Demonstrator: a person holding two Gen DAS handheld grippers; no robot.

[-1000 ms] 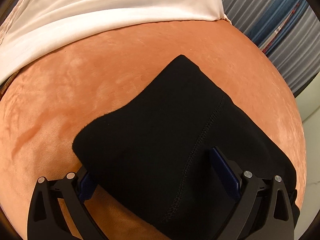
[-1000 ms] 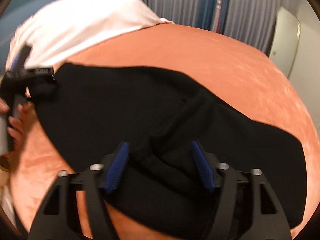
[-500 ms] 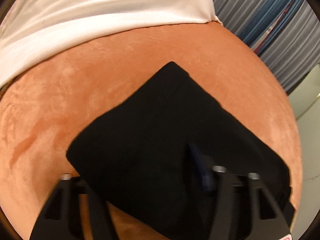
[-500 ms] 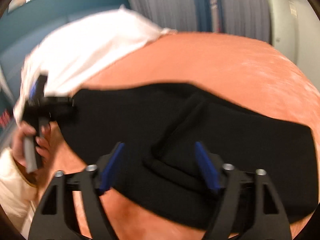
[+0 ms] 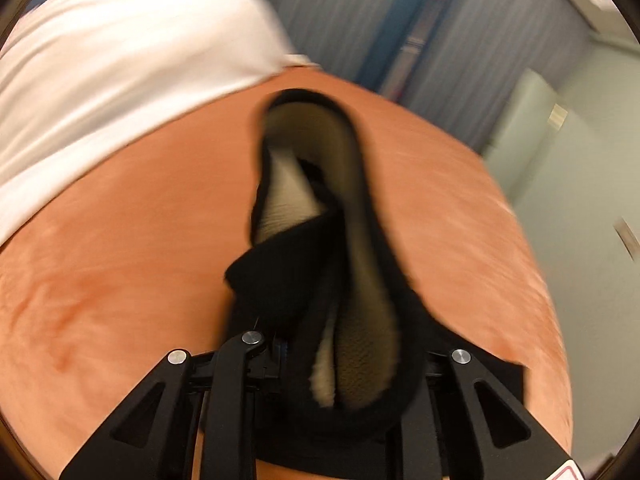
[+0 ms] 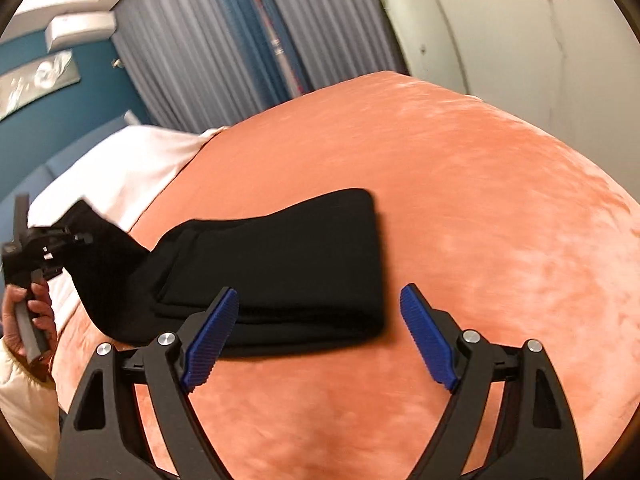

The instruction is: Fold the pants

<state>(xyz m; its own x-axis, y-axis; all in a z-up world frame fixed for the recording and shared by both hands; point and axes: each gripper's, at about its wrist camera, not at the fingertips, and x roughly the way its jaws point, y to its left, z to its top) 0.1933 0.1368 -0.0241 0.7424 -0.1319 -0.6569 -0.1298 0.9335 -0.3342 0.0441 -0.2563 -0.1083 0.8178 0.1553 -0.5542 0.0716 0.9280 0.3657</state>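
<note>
The black pants [image 6: 280, 264] lie folded in a thick band across the orange bed cover [image 6: 480, 200]. Their left end is raised off the bed, pinched in my left gripper [image 6: 82, 237], which a hand [image 6: 28, 312] holds. In the left wrist view the jaws are closing on bunched black fabric [image 5: 288, 280] whose pale fleecy lining [image 5: 360, 280] shows; my left gripper [image 5: 344, 352] is mostly hidden under it. My right gripper [image 6: 319, 292] stands open just short of the folded band's near edge, its blue pads [image 6: 210, 336] wide apart and gripping nothing.
A white pillow or sheet [image 5: 120, 60] covers the far end of the bed [image 5: 120, 260]. Grey and blue curtains [image 6: 220, 40] hang behind, with a pale wall and door [image 6: 500, 20] to the right. A cream sleeve [image 6: 20, 408] is at the lower left.
My left gripper closed on the pants' end and lifted it, turning the lining into view. My right gripper opened, let go of the fabric and drew back to the right.
</note>
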